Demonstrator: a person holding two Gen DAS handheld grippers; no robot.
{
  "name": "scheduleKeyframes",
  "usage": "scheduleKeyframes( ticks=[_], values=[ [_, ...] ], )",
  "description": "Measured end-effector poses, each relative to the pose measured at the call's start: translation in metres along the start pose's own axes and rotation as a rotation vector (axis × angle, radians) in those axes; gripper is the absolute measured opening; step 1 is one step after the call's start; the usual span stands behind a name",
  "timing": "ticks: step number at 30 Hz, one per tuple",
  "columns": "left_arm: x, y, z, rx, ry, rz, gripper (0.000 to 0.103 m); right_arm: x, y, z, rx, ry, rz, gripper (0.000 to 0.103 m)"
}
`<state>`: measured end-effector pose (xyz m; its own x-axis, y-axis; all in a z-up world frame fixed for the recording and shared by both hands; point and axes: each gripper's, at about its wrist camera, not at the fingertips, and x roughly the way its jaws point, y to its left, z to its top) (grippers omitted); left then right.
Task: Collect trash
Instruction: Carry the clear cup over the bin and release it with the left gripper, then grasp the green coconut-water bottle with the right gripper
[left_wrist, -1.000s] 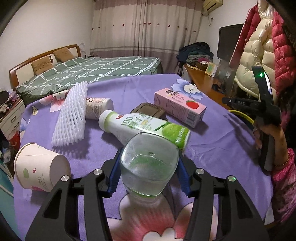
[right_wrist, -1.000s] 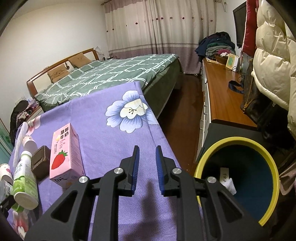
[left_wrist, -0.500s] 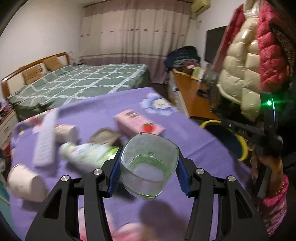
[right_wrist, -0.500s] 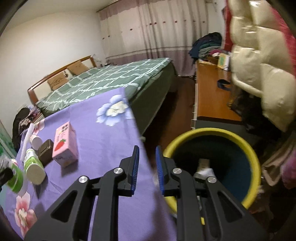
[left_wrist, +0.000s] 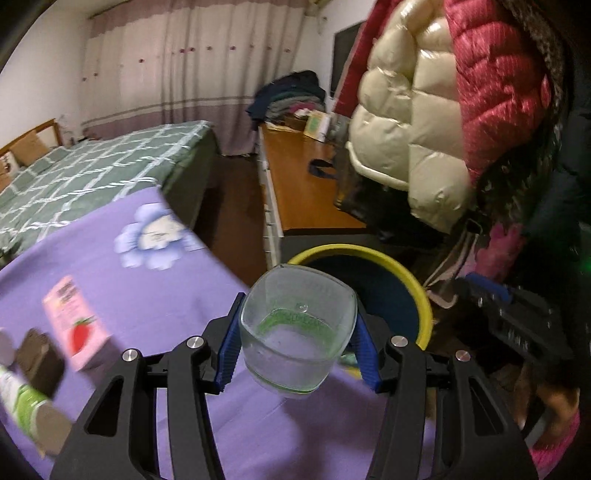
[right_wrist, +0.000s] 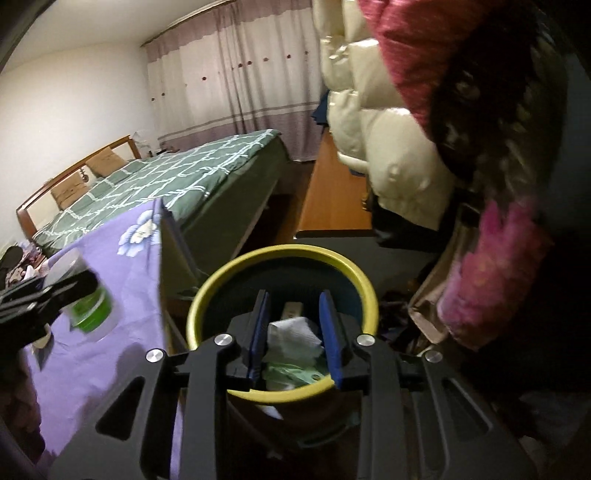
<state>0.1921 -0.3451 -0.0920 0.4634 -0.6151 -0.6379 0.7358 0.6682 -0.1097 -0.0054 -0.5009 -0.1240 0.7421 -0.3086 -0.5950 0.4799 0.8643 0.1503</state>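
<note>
My left gripper (left_wrist: 297, 345) is shut on a clear plastic cup (left_wrist: 297, 332) with green residue, held above the purple table's right edge, next to the yellow-rimmed trash bin (left_wrist: 410, 275). The cup (right_wrist: 86, 295) and left gripper also show in the right wrist view. My right gripper (right_wrist: 295, 332) is open and empty, right above the bin (right_wrist: 207, 295), which holds white paper (right_wrist: 293, 334) and green trash. A pink strawberry carton (left_wrist: 74, 325), a brown box (left_wrist: 38, 362) and a green-white bottle (left_wrist: 22, 402) lie on the table.
The purple flowered tablecloth (left_wrist: 110, 266) covers the table. A green checked bed (left_wrist: 92, 173) is behind it. A wooden desk (left_wrist: 303, 192) stands beyond the bin. Puffy jackets (left_wrist: 424, 122) hang on the right, close to the bin.
My left gripper has carried the cup rightwards from over the table's middle to the bin's edge. My right gripper has moved over the bin and its jaws have opened wider.
</note>
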Motion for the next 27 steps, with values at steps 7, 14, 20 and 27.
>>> scheduleKeyframes(
  ticks=[7,14,20,27],
  values=[
    [0.063,-0.047,0.018,0.045,0.071,-0.044,0.053,-0.009,-0.031,-0.003,0.044,-0.023,-0.052,0.036],
    [0.102,-0.054,0.022,0.018,0.100,-0.008,0.078,-0.012,-0.047,-0.004,0.074,-0.027,-0.082,0.038],
    [0.056,-0.024,0.015,-0.028,0.043,0.030,0.082,-0.005,-0.030,-0.006,0.054,-0.001,-0.045,0.039],
    [-0.039,0.048,-0.014,-0.110,-0.101,0.169,0.090,0.014,0.017,-0.012,-0.020,0.049,0.024,0.040]
  ],
)
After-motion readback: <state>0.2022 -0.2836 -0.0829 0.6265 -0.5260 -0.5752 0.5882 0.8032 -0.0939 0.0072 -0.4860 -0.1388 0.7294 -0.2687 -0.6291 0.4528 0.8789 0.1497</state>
